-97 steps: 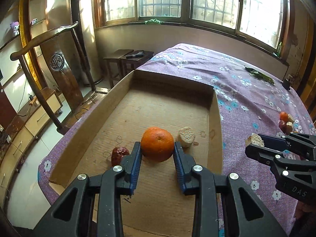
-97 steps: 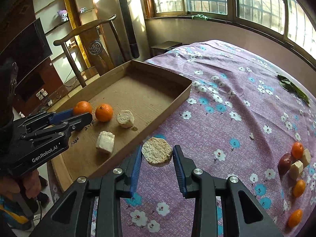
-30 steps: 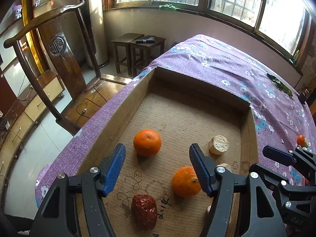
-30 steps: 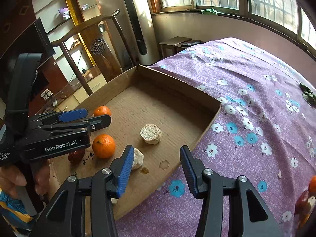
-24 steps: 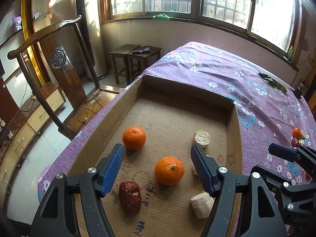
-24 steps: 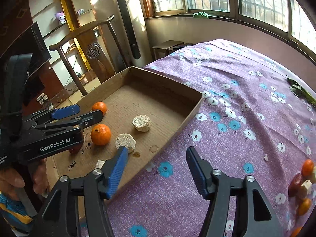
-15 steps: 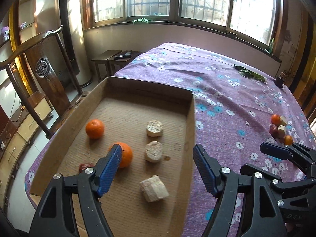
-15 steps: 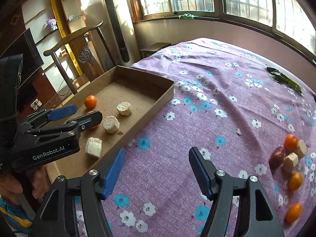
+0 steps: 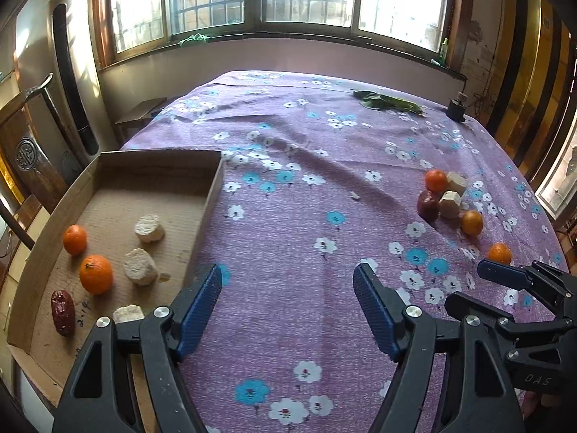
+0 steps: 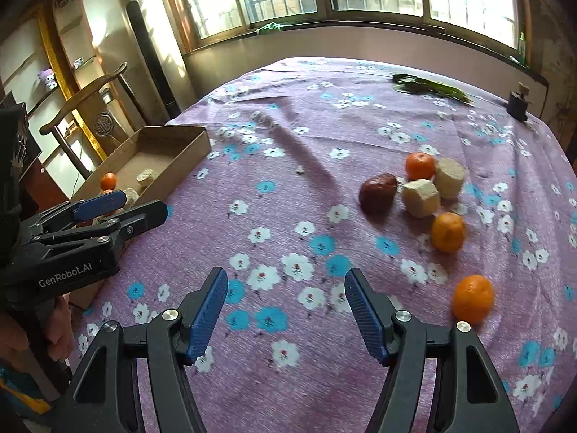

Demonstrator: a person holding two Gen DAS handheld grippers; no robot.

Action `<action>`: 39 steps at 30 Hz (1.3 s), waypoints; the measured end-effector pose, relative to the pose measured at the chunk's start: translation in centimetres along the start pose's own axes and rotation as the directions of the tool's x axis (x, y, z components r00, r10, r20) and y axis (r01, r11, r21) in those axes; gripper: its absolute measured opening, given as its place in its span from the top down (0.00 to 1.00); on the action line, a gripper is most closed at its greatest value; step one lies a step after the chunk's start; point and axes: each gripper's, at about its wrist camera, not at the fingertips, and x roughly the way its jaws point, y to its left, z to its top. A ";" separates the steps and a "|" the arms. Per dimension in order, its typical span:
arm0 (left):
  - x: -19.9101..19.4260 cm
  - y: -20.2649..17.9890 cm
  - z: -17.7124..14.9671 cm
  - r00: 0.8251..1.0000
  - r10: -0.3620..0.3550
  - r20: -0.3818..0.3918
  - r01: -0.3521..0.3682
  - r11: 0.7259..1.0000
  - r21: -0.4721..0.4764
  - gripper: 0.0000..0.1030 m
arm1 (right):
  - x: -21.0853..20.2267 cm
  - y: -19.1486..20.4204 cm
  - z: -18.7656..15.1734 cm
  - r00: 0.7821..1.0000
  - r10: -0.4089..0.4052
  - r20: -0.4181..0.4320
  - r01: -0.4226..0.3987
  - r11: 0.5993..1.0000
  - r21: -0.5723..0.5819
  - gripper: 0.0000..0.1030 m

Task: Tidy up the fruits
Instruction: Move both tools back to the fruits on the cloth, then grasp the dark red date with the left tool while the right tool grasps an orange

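Claws point(image 9: 287, 310) now over floral tablecloth point(image 9: 306, 216)

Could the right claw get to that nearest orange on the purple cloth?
Probably yes. The right claw is open and empty, and the orange sits alone on the cloth just to its right, with nothing between them.

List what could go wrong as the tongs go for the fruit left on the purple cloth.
1. The nearest orange sits alone on the cloth; a glancing touch may roll it away.
2. The date, pale chunks and other oranges crowd together, so the open right tongs could knock neighbours.
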 end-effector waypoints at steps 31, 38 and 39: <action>4.9 -9.2 2.2 0.992 -0.101 -0.076 0.111 0.986 0.128 0.28 | -0.1 -11.3 -1.7 0.978 -0.208 -0.035 0.211 0.970 0.117 0.56; 7.7 -11.3 4.3 0.990 -0.100 -0.096 0.116 0.978 0.174 0.28 | -0.6 -11.5 -1.9 0.979 -0.203 -0.018 0.204 0.973 0.104 0.63; 8.0 -11.6 4.6 0.990 -0.101 -0.095 0.117 0.977 0.178 0.28 | -0.8 -11.5 -1.9 0.980 -0.199 -0.011 0.199 0.974 0.109 0.63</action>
